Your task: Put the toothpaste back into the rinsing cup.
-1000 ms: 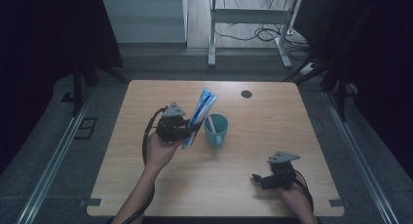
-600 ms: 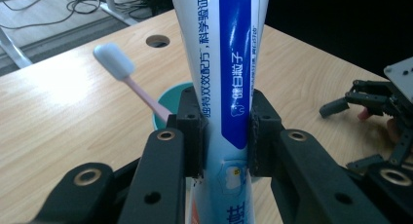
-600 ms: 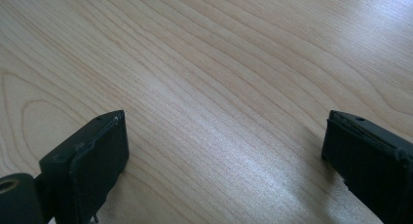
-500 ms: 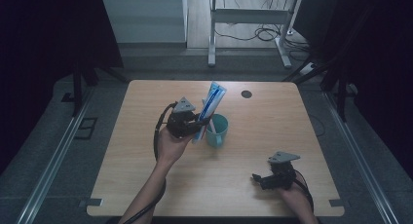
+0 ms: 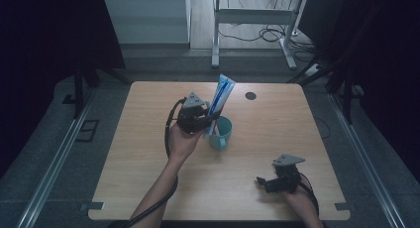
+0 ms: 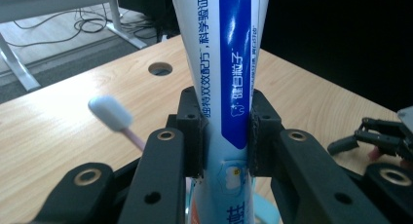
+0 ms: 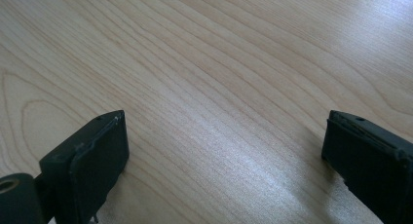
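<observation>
My left gripper (image 5: pixel 207 120) has its jaws clamped on the tube (image 5: pixel 218 100) — pads pressing both sides, low on its body. In the high view the tube stands nearly upright with its long axis leaning a little to the right, flat crimped end up, lower end down at the mouth of the cup (image 5: pixel 221 133), just left of table centre. In the left gripper view its white and blue face (image 6: pixel 229 63) carries Chinese print running along its length; I can make out characters on the blue stripe but no brand I can name. A toothbrush (image 6: pixel 111 114) head pokes up just beside it. My right gripper (image 5: pixel 265 182) rests near the table's (image 5: pixel 148 158) front right edge — jaws wide apart, nothing between them but bare wood.
</observation>
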The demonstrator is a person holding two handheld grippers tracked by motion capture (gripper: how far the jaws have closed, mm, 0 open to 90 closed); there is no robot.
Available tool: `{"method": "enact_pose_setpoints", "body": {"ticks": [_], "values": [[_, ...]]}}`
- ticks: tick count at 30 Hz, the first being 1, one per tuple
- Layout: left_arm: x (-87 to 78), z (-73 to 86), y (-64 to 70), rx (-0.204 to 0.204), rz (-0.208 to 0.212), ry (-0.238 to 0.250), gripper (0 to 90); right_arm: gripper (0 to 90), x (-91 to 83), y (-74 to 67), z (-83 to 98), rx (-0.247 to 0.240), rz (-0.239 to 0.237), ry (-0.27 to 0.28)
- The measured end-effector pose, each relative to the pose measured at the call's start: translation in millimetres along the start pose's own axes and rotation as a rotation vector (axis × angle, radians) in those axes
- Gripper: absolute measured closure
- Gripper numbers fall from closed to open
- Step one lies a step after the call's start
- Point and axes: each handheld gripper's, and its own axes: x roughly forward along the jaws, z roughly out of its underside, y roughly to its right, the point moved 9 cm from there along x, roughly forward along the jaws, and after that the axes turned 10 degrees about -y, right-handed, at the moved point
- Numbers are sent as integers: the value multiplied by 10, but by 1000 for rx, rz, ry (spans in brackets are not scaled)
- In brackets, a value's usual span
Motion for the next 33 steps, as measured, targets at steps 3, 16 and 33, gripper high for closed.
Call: {"method": "enact_pose_setpoints", "body": {"ticks": [3, 16, 33], "values": [[37, -49, 6, 0, -2, 11, 727, 29, 0, 0, 0, 0, 0, 0], [214, -156, -26, 0, -16, 30, 727, 30, 0, 1, 0, 0, 1, 0], [447, -37, -52, -17, -23, 34, 727, 30, -1, 1, 1, 0, 0, -1]]}}
